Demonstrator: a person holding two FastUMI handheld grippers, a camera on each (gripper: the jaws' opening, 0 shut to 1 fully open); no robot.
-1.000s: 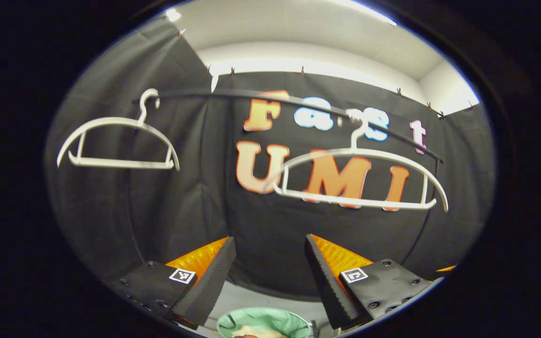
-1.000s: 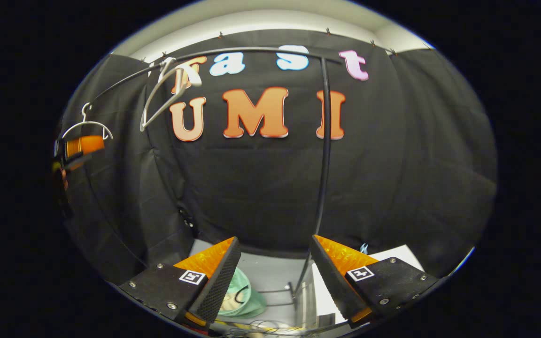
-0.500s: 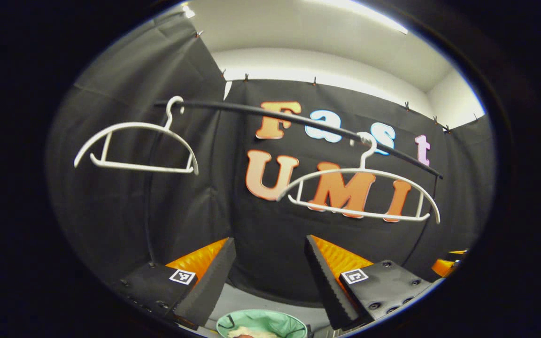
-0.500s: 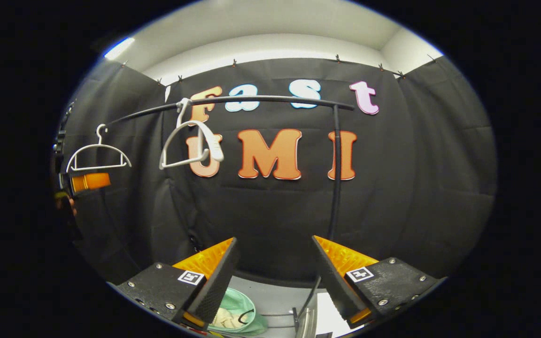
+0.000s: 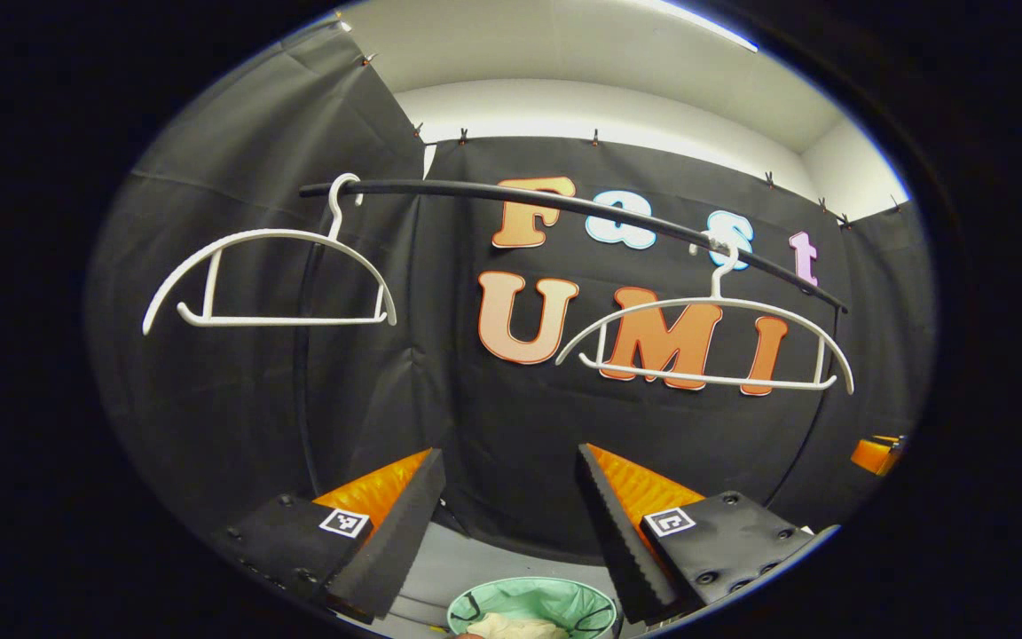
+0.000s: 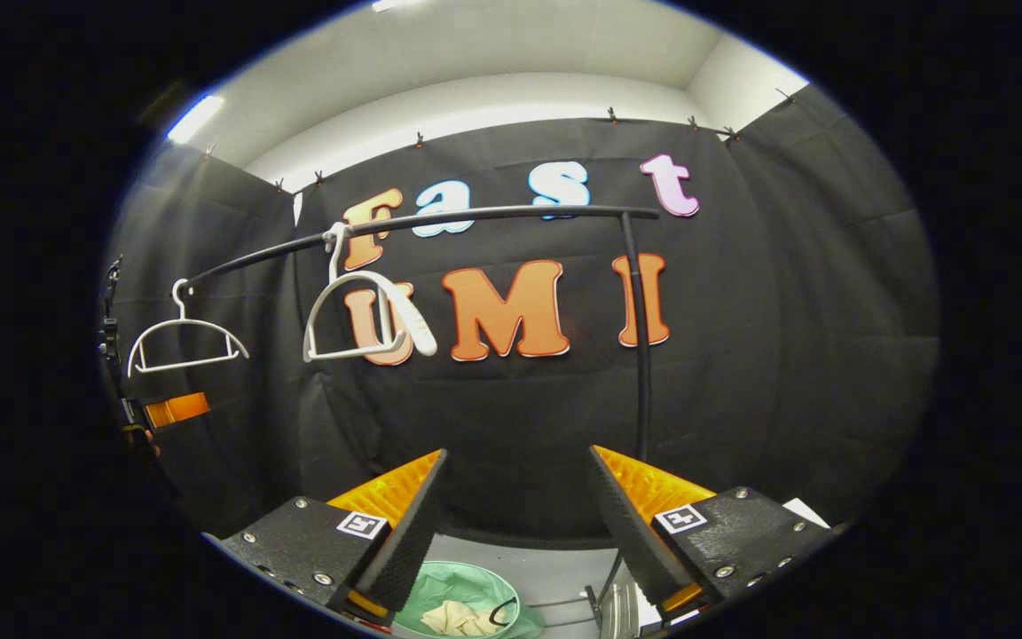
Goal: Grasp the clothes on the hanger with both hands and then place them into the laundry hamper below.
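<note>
Left gripper (image 5: 511,515): jaws spread wide, nothing between the fingers, raised and facing the black cloth wall. Right gripper (image 6: 515,519): likewise spread wide, nothing held, raised toward the same wall.

Black rail (image 5: 564,206): seen in the left gripper view running from upper left down toward the right, in front of the wall. Left hanger (image 5: 270,280): white, bare, hooked near the left end of the rail, hanging level. Right hanger (image 5: 706,342): white, bare, hooked toward the right end of the rail, well apart from the first. Both hangers also visible in the right gripper view, at left, the nearer one (image 6: 367,315) turned almost edge-on, the farther one (image 6: 184,342) small and face-on. Black upright post (image 6: 640,337) supporting the rail at its right end.

Laundry hamper (image 5: 595,605): pale green, round, on the floor at the bottom edge of the left gripper view, below and between the left gripper's fingers. Clothes (image 5: 515,627): pale cream fabric lying crumpled inside the hamper. Same hamper (image 6: 440,586) and fabric (image 6: 458,617) noted in the right gripper view, low, just right of that gripper's left finger.

Part of the left gripper seen at the far left edge of the right gripper view, below the farther hanger.
</note>
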